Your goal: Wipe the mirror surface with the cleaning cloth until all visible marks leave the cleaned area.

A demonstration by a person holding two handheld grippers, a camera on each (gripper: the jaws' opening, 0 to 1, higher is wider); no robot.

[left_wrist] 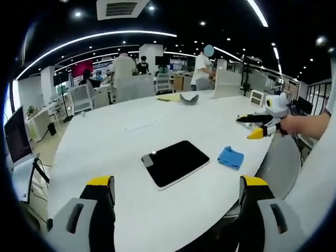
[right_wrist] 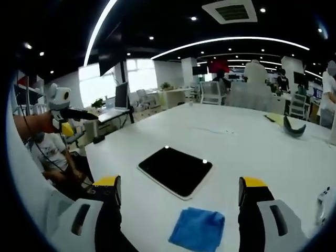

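Left gripper view shows your left gripper [left_wrist: 176, 197] with its yellow-tipped jaws spread wide apart and nothing between them, hovering over the near edge of the white tabletop [left_wrist: 126, 136]. The mirror [left_wrist: 175, 163] lies flat on the tabletop, a dark rectangular slab with a pale rim, set back a little from that edge. The cleaning cloth [left_wrist: 231, 157], blue and crumpled, sits just beside the mirror, apart from it, close to the tabletop's edge. Your right gripper [left_wrist: 260, 126] comes in from the right, held in your hand off the edge of the tabletop; you cannot tell from here how its jaws stand.

In the right gripper view, your right gripper [right_wrist: 178, 197] also has its jaws wide apart and empty. The cloth [right_wrist: 198, 229] lies near the tabletop's [right_wrist: 236, 142] edge, between the jaws, with the mirror [right_wrist: 175, 170] just beyond it. Your left gripper [right_wrist: 65, 115] shows off the tabletop's left edge.
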